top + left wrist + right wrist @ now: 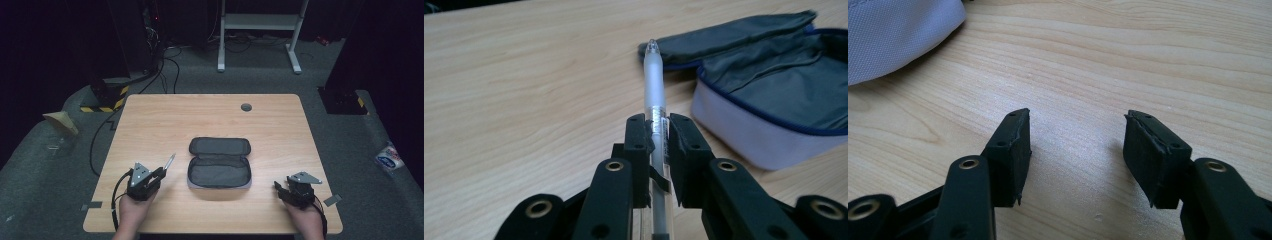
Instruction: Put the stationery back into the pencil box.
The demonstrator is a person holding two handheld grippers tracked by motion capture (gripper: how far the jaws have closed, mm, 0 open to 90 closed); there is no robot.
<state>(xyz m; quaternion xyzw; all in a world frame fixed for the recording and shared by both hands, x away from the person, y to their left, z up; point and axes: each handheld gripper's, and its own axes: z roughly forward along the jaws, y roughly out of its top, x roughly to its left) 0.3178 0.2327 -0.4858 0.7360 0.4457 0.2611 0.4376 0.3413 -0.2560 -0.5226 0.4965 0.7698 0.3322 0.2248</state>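
Observation:
A clear plastic pen (653, 85) sticks out forward from between the jaws of my left gripper (658, 131), which is shut on it. In the high view the pen (170, 162) points up and right from the left gripper (161, 173), just left of an open grey pencil case (219, 162). The case (774, 95) lies flat with its lid folded back and looks empty inside. My right gripper (1075, 150) stands open over bare wood, nothing between its jaws. It sits near the table's front right (278, 188), to the right of the case.
The wooden table (165, 115) has a small grey cable grommet (246, 107) near its far edge. A corner of the light grey case (893, 35) shows at the top left of the right gripper view. Cables and a white frame stand on the floor behind.

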